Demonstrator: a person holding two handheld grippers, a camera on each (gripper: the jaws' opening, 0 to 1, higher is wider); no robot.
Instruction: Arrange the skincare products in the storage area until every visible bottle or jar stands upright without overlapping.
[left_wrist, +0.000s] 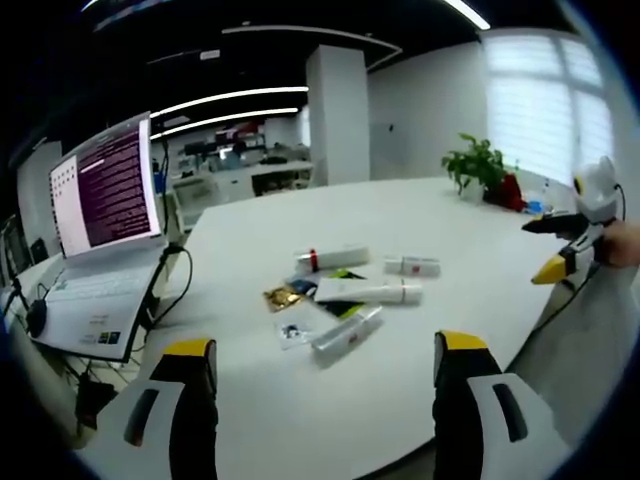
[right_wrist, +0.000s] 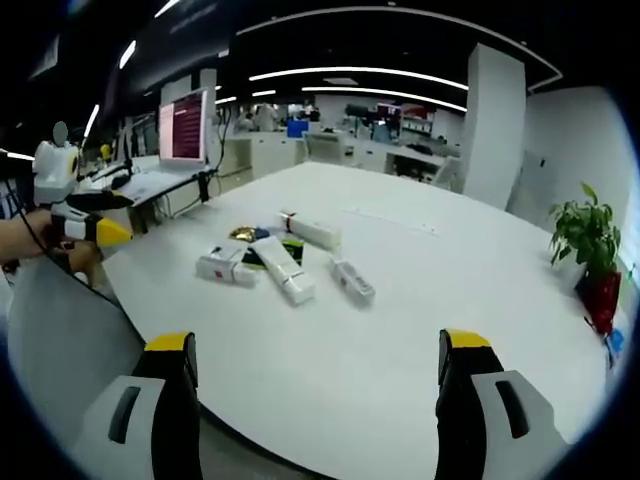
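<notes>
Skincare products, white oblong tubes and cartons (left_wrist: 362, 291), lie flat in a loose cluster near the middle of the round white worktop (left_wrist: 300, 400); none stands upright, so the task reads as not yet begun.

Left gripper (left_wrist: 325, 350): yellow-tipped fingers (left_wrist: 190, 350) spread wide, nothing between them; the cluster lies straight ahead, apart from the tips; nearest is a white tube (left_wrist: 347, 333) whose long axis runs diagonally across the line of approach.

Right gripper (right_wrist: 315, 345): fingers (right_wrist: 462, 342) likewise wide and empty; the cluster (right_wrist: 283, 266) sits ahead and somewhat to the left, well apart from the tips; the longest white carton (right_wrist: 282, 269) points roughly toward this gripper, end on.

Judgement: the left gripper appears nearer; its first grasp calls for rolling the fingers to span a tube's short axis.

Flat sachets, gold and dark (left_wrist: 283, 297), lie among the tubes, some overlapped; an open laptop (left_wrist: 100, 200) stands at the worktop edge; a potted green plant (left_wrist: 478, 165) sits at the far side.
</notes>
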